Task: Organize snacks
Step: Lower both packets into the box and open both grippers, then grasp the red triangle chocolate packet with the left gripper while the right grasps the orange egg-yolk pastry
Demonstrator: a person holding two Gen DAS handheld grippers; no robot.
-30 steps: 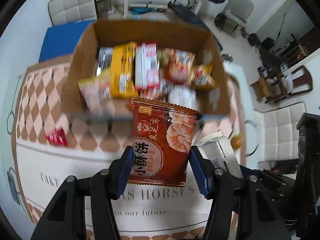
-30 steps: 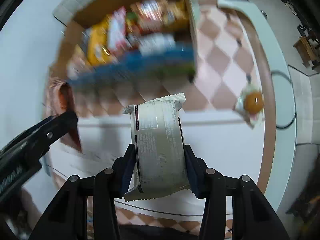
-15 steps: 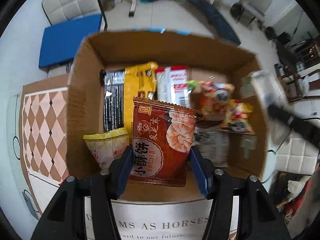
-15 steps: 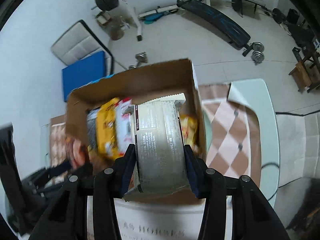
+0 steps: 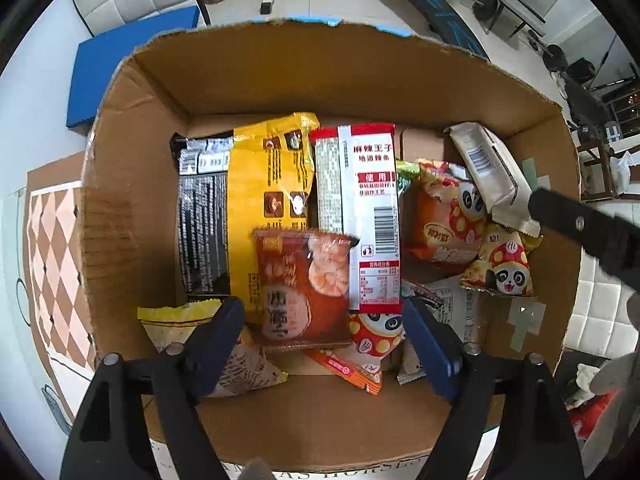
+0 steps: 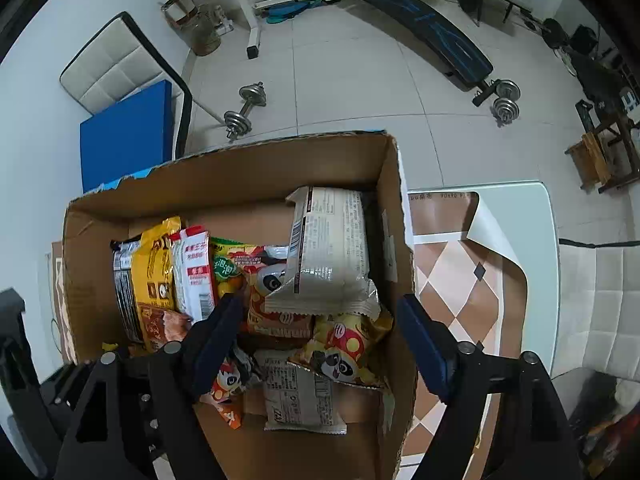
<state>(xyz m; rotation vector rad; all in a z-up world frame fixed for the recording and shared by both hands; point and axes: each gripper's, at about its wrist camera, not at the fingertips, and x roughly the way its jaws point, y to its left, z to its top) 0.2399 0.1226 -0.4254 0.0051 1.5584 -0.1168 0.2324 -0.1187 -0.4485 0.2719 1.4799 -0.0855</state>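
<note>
A cardboard box [image 5: 132, 216] holds several snack packs. My left gripper [image 5: 324, 332] is open above its near side; the red-brown cookie pack [image 5: 306, 288] lies loose between the fingers, blurred, on the yellow pack [image 5: 268, 184] and the red-and-white pack [image 5: 364, 208]. My right gripper [image 6: 320, 332] is open over the box's [image 6: 394, 208] right part; the pale grey pack [image 6: 332, 252] rests free on the panda packs [image 6: 340, 352]. The grey pack also shows in the left wrist view [image 5: 492, 172], by the right gripper's finger [image 5: 584, 232].
The box stands on a table with a brown-and-cream checked cloth [image 6: 452, 280]. A blue pad [image 6: 124, 136] and a white padded chair [image 6: 112, 72] are behind it. A dumbbell [image 6: 244, 108] and a weight bench [image 6: 416, 20] are on the tiled floor.
Both grippers moved from the table to over the box and opened. The red-brown cookie pack and the grey pack left the fingers and dropped into the box.
</note>
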